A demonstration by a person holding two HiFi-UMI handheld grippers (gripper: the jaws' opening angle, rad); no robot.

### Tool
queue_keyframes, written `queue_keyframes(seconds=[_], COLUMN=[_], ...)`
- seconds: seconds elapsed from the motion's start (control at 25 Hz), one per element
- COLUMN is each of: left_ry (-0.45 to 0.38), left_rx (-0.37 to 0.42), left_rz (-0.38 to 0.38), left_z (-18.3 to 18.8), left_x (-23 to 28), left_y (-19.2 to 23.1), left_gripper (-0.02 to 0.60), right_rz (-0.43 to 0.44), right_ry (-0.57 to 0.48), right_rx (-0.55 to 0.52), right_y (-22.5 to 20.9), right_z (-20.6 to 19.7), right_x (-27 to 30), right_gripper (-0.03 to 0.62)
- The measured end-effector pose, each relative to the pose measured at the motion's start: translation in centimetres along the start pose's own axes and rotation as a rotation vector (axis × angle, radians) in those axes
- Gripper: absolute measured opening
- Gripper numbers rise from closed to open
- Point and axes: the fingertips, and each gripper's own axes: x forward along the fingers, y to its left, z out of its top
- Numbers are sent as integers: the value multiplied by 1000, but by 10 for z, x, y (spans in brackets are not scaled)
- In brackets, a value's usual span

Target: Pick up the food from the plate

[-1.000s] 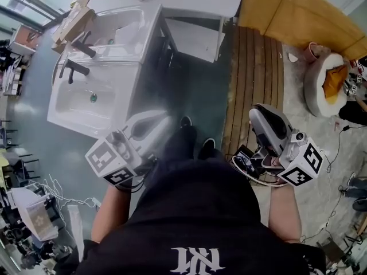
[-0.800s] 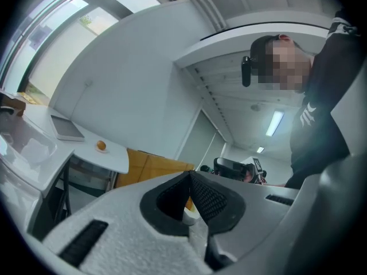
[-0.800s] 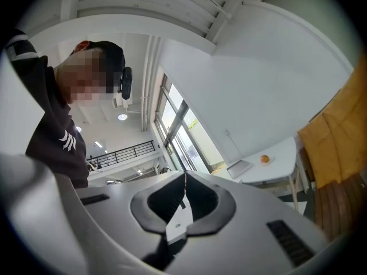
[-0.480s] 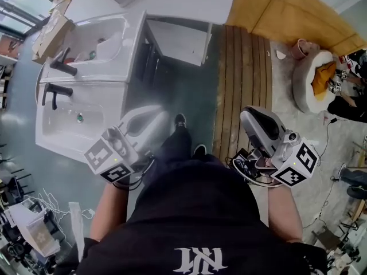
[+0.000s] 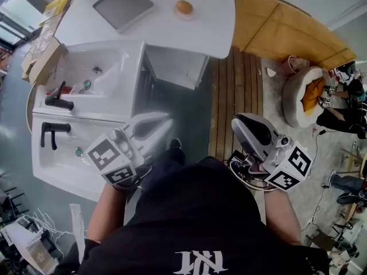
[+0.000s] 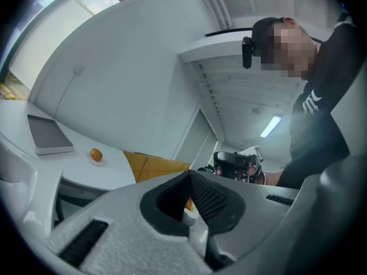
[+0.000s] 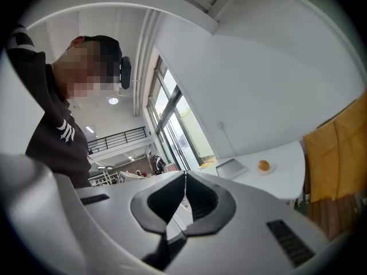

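Observation:
A round orange-brown piece of food point(image 5: 184, 7) lies on a small plate point(image 5: 185, 15) on the white table point(image 5: 218, 16) at the far end of the head view. It also shows small in the left gripper view, food point(image 6: 96, 154), and in the right gripper view, food point(image 7: 263, 165). My left gripper point(image 5: 162, 119) and right gripper point(image 5: 237, 125) are held level at waist height, well short of the table. Both point toward it. Each has its jaws shut with nothing between them, left gripper point(image 6: 189, 175), right gripper point(image 7: 184, 175).
A flat grey tablet-like slab point(image 5: 123, 6) lies on the table left of the plate. A white double sink unit point(image 5: 86, 96) with black taps stands at the left, with cardboard boxes point(image 5: 43, 53) beside it. Wooden floorboards point(image 5: 241, 90) and a round cushion bed point(image 5: 303, 93) are at the right.
The table with the food has slid down into the head view and come closer. Both grippers have travelled forward with the walking person, still shut.

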Motion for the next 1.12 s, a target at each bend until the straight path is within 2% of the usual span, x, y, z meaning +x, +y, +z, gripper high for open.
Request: queue_keyframes(seconds=[0.16,0.4,0.56,0.8,1.12], left_ry=[-6,42,37,47,48], left_rx=[-22,-50,-49,-96,-118], left_rz=[-29,-26,19,77,149], left_z=[14,14,27,49,77], left_x=[14,45,83,159,221], left_y=[33,71,103,152,186], left_gripper=[5,5,5,5,5], right_rz=[-14,40,75,132,198], right_ry=[-8,20,27,46,38], right_rx=[-8,-30,-46,-42,-7], right_y=[-22,-60,-112,-200,-275], right_z=[16,29,43,80,116], right_x=[25,53,66,83,90], right_gripper=[3,3,3,3,3])
